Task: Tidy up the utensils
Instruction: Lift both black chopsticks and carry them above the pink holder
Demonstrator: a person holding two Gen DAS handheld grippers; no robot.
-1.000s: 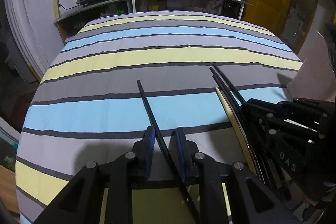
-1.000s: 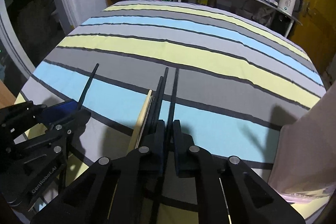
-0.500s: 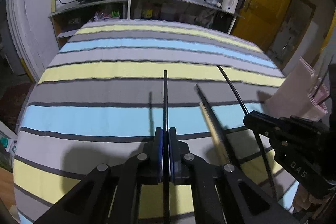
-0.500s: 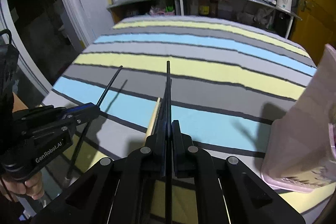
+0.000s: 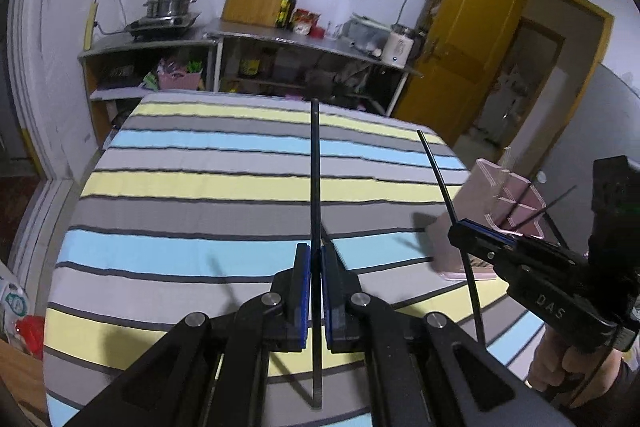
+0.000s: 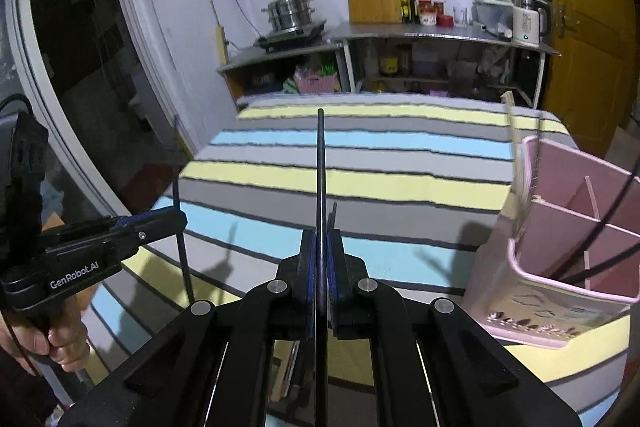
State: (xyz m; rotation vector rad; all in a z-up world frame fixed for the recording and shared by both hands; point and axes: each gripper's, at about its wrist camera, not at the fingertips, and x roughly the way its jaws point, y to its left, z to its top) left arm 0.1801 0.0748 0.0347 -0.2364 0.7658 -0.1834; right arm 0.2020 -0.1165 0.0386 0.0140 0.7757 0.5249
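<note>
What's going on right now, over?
Left gripper shut on black chopstick. Right gripper shut on second chopstick. Pink holder at right; nothing blocking.

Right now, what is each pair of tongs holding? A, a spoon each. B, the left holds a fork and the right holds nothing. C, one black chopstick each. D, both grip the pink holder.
C: the left tongs and the right tongs are each shut on a single black chopstick, lifted clear of the striped cloth.
</note>
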